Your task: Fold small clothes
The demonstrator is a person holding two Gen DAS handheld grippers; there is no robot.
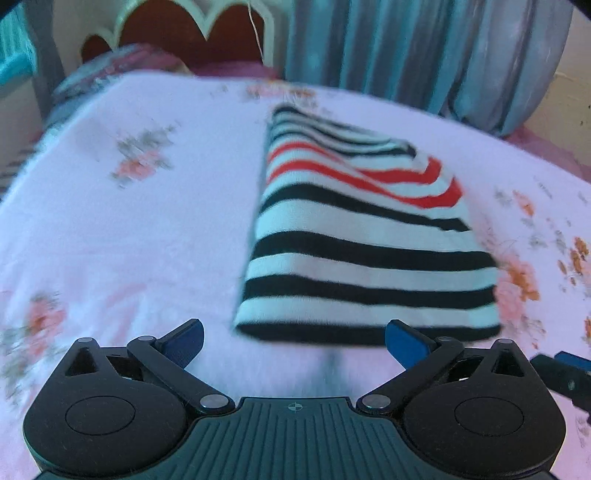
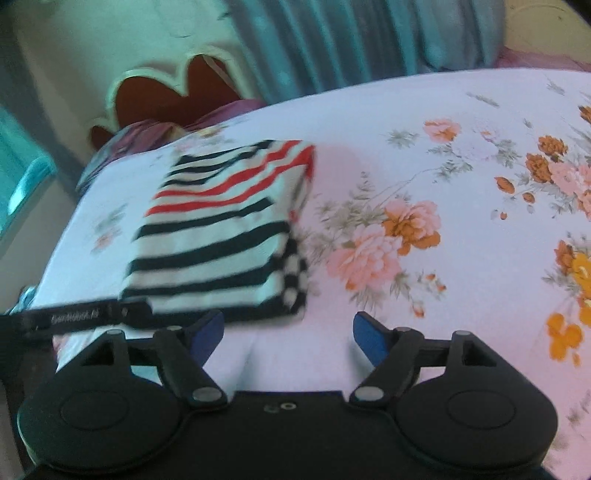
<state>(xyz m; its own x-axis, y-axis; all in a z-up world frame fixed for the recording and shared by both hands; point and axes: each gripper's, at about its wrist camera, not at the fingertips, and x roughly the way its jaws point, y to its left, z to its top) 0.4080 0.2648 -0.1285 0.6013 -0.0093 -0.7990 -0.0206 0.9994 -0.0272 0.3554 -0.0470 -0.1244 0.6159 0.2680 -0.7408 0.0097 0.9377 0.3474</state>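
A folded striped garment (image 1: pixel 362 236), white with black stripes and red ones at the far end, lies flat on the bed sheet; it also shows in the right wrist view (image 2: pixel 221 229). My left gripper (image 1: pixel 294 341) is open and empty, just short of the garment's near edge. My right gripper (image 2: pixel 288 338) is open and empty, near the garment's near right corner. The right gripper's finger shows at the left wrist view's right edge (image 1: pixel 565 373). The left gripper's finger crosses the right wrist view's left side (image 2: pixel 81 316).
The bed is covered by a white floral sheet (image 2: pixel 461 184). A scalloped red headboard (image 1: pixel 177 33) and teal curtains (image 1: pixel 406 48) stand behind it. The bed's left edge drops off in the right wrist view (image 2: pixel 55 236).
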